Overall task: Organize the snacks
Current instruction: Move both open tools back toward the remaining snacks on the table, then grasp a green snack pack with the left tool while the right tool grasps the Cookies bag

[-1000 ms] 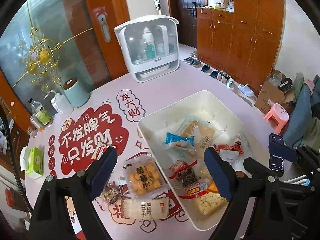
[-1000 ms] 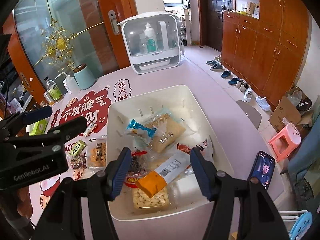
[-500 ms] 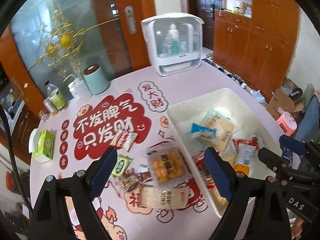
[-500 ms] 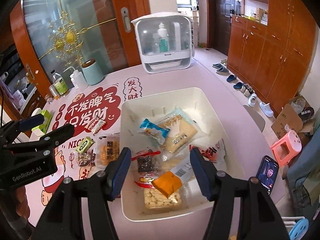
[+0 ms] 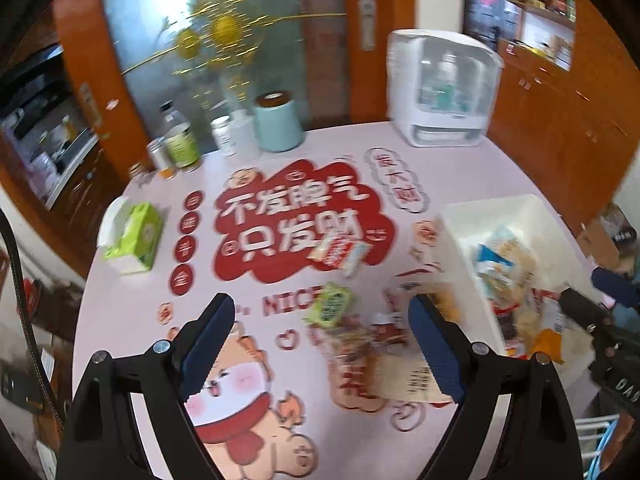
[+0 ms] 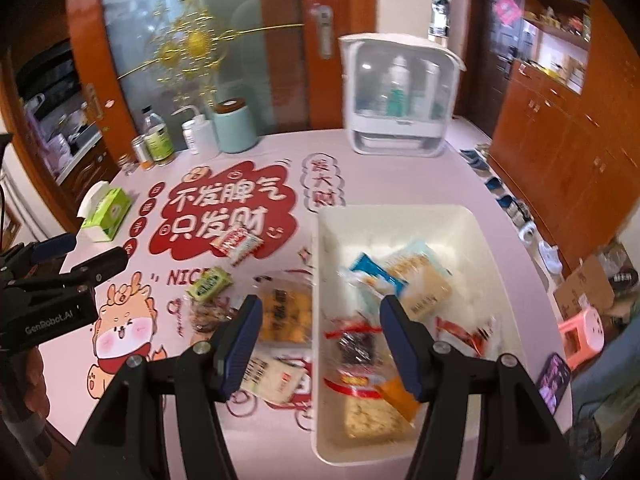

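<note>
Round pink table (image 6: 400, 168) with red printed characters and a cartoon figure carries everything. White box-shaped cabinet with clear front (image 6: 396, 96) stands at the far edge. White rectangular plastic bin (image 6: 476, 232) sits on the table's right half and holds several snack packets: a blue-and-white wrapper (image 6: 372, 276), a pale cracker pack (image 6: 424, 284), a dark packet with red banding (image 6: 354, 346).

Loose on the table, left of the bin: clear pack of yellow pieces (image 6: 286, 316) just beside the bin wall, pale flat pack (image 6: 272, 376) nearer the camera, small green packet (image 6: 209, 283), red-and-white packet (image 6: 237, 243) on the red print.

Left gripper (image 5: 320, 354): jaws spread wide, nothing between the pads, poised above the loose packets. Right gripper (image 6: 320, 350): jaws apart, empty, straddling the bin's left wall from above.

Mint cylindrical canister (image 6: 234, 126) and green tissue box (image 6: 106, 212) stand toward the left, far edge.
</note>
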